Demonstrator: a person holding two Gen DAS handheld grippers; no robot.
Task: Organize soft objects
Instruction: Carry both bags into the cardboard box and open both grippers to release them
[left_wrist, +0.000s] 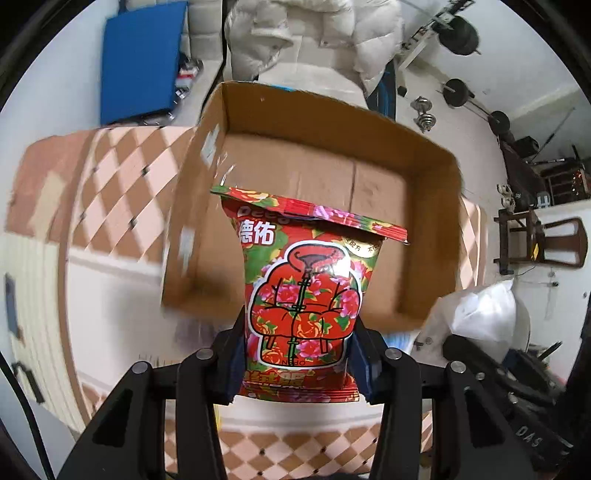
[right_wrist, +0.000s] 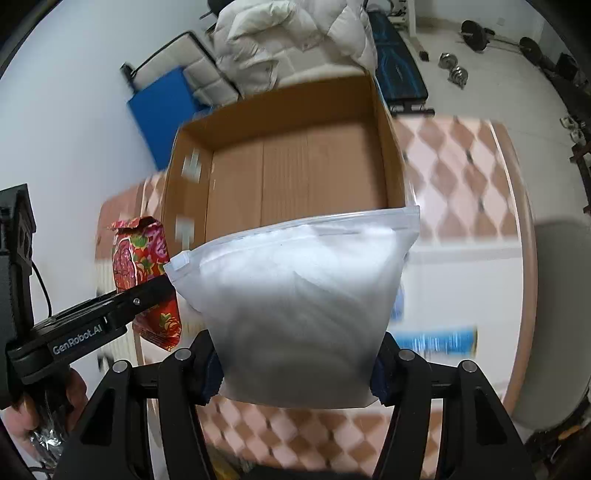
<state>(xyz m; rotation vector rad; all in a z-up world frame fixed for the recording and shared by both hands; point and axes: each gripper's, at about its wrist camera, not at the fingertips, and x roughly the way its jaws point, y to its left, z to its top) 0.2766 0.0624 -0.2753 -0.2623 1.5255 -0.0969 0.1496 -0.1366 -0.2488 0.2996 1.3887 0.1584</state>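
The left gripper (left_wrist: 299, 354) is closed on a red floral wet-wipes pack (left_wrist: 304, 291); its two fingers press the lower sides of the pack, and the pack stands up straight out of the claw, with its folded top seal at the far end. Just ahead of this claw, and partly behind the pack, lies an open cardboard box (left_wrist: 432, 229) with a bare brown floor inside. The pack is in the air in front of the box's near wall, not inside it.

The right gripper (right_wrist: 297, 373) is closed on a frosted white zip bag (right_wrist: 295, 295) filled with something soft and white; I cannot tell what. The fingers squeeze the bottom part of the bag, and the zipper edge with its slider is at the far end from the claw. Directly ahead of this claw is the same cardboard box (right_wrist: 388, 147), and the bag's top edge overlaps the box's near wall in the view. To the left of the right claw the left gripper (right_wrist: 147, 291) is seen with the floral pack (right_wrist: 138, 254).

The box rests on a table with a pink and brown diamond cloth (right_wrist: 461, 177). Beyond the box, a white puffy jacket (left_wrist: 314, 33) lies over a seat, a blue mat (left_wrist: 142, 59) stands to the left, and dumbbells (left_wrist: 424, 114) lie on the floor to the right.
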